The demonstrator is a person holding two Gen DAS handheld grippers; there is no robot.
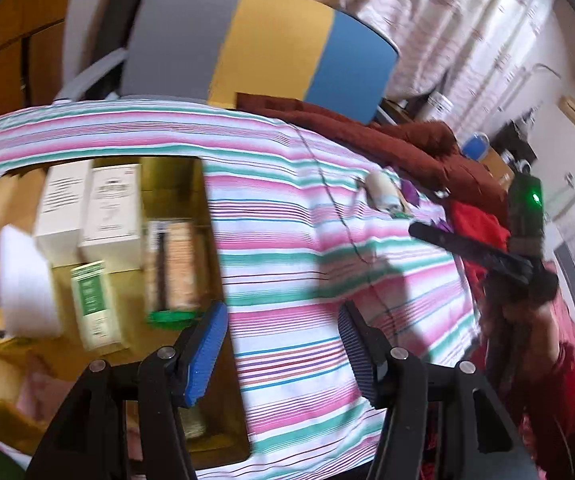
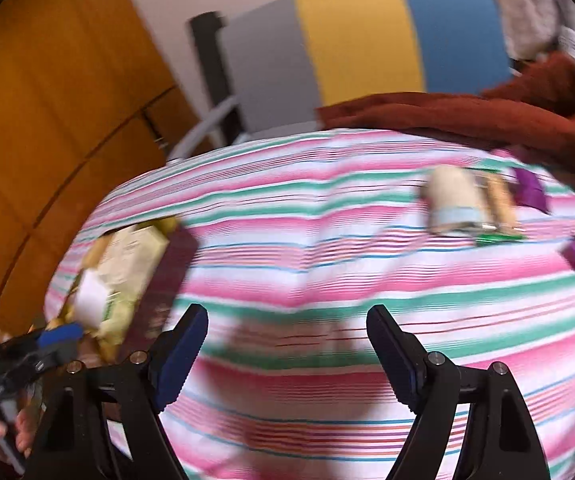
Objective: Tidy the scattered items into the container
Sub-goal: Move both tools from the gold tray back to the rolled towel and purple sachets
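A gold-lined container (image 1: 197,196) sits at the left on the striped cloth (image 1: 287,216). It holds white boxes (image 1: 111,208), a green-labelled box (image 1: 95,304) and a green-capped tube (image 1: 175,268). My left gripper (image 1: 281,344) is open and empty, over the container's right edge. My right gripper (image 2: 287,352) is open and empty above the cloth; it also shows in the left wrist view (image 1: 483,256). A cream roll (image 2: 455,200), a snack bar (image 2: 499,208) and purple pieces (image 2: 529,188) lie on the cloth at the far right. The container (image 2: 127,264) is blurred.
A dark red garment (image 1: 407,140) is heaped along the cloth's far right edge. A chair back in grey, yellow and blue (image 1: 279,52) stands behind the table. A thin dark cable (image 1: 339,220) runs across the cloth. Wooden panels (image 2: 47,120) stand at left.
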